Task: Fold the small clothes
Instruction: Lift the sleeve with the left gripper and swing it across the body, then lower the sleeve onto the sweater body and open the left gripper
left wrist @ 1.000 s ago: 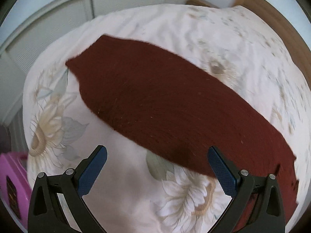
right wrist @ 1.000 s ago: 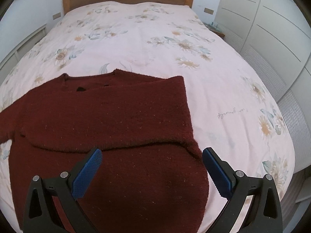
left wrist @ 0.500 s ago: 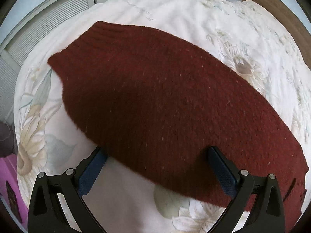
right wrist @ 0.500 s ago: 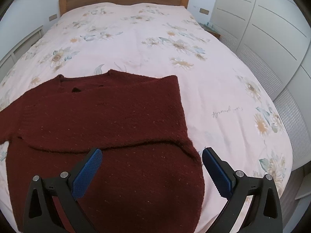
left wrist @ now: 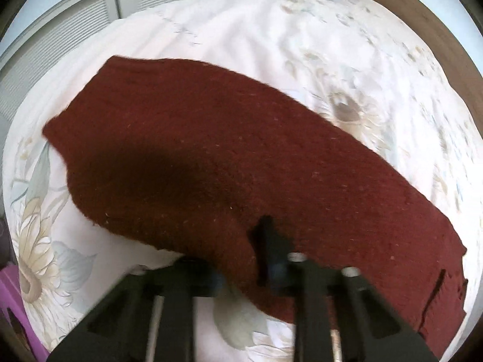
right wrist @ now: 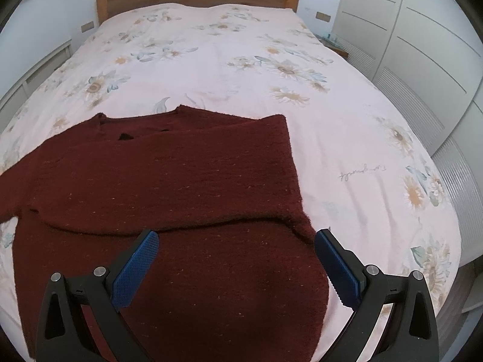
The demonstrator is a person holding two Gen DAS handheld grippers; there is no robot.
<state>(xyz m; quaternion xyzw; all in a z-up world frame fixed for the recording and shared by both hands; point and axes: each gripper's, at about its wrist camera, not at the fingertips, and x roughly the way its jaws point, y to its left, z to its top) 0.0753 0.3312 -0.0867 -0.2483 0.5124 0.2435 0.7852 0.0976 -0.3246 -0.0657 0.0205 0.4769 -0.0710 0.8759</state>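
The dark red sweater (right wrist: 169, 199) lies on the bed (right wrist: 347, 138) with one sleeve already folded across its body, while the left hand-held gripper (left wrist: 241, 259) has just closed on the unfolded sleeve's edge at 6 o'clock and the right hand-held gripper (right wrist: 235, 265) hangs wide open, empty.

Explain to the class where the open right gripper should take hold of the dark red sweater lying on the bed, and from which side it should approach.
Probably the sweater's right edge, where the folded-over sleeve ends in a raised lip, just ahead of the right gripper. Come in from the bedspread side, one finger sliding under: that edge is free and thick.
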